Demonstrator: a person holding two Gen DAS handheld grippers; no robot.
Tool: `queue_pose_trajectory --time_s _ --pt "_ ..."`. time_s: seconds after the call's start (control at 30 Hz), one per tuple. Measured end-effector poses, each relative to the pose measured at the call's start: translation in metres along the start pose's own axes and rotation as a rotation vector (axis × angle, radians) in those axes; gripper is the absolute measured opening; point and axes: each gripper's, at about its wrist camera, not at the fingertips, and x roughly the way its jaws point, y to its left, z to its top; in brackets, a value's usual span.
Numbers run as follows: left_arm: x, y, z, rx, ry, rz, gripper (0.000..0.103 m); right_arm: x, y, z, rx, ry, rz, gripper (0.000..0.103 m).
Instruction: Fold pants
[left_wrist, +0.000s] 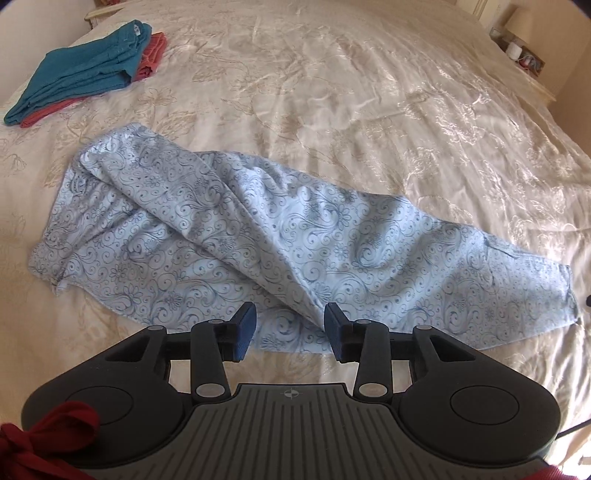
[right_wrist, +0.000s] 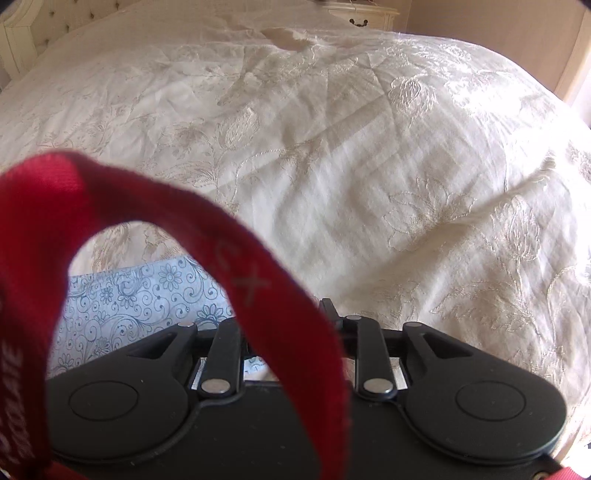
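Light blue pants (left_wrist: 280, 236) with a dark swirl-and-flower print lie lengthwise on the cream bedspread (left_wrist: 332, 92), rumpled, running from left to right. My left gripper (left_wrist: 290, 328) hovers at their near edge, open. Its blue pads (left_wrist: 245, 328) stand apart on either side of a fabric ridge without pressing it. In the right wrist view one end of the pants (right_wrist: 129, 302) shows at the lower left. The right gripper (right_wrist: 286, 321) sits just beside that end. A red strap (right_wrist: 110, 192) hides most of its fingertips, but the linkage arms are spread wide, so the jaws stand open.
Folded teal and coral garments (left_wrist: 85, 70) are stacked at the bed's far left corner. A nightstand with small items (left_wrist: 524, 51) stands at the far right. A cream dresser (right_wrist: 364, 14) and a tufted headboard (right_wrist: 22, 37) lie beyond the bed.
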Motion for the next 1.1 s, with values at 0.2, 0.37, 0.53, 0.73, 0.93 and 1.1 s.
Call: queue_pose_trajectory --time_s 0.2,0.37,0.53,0.73,0.93,1.1 --pt "0.003 0.057 0.018 -0.014 0.002 0.044 0.039 -0.026 0.055 0.008 -0.068 -0.046 0.077 0.035" --pt "0.01 0.109 0.037 -0.017 0.003 0.065 0.039 -0.043 0.135 0.008 -0.14 -0.059 0.22 0.035" --pt "0.023 0.164 0.061 -0.022 -0.005 0.068 0.039 -0.059 0.233 0.002 -0.247 -0.067 0.379 0.035" --pt "0.046 0.216 0.084 -0.006 0.012 0.034 0.039 -0.067 0.34 -0.006 -0.38 -0.06 0.525 0.035" --pt "0.059 0.234 0.093 0.025 0.012 -0.053 0.04 -0.074 0.414 -0.01 -0.479 -0.042 0.61 0.035" --pt "0.078 0.236 0.094 0.051 0.066 -0.119 0.04 -0.063 0.461 -0.014 -0.572 0.001 0.666 0.038"
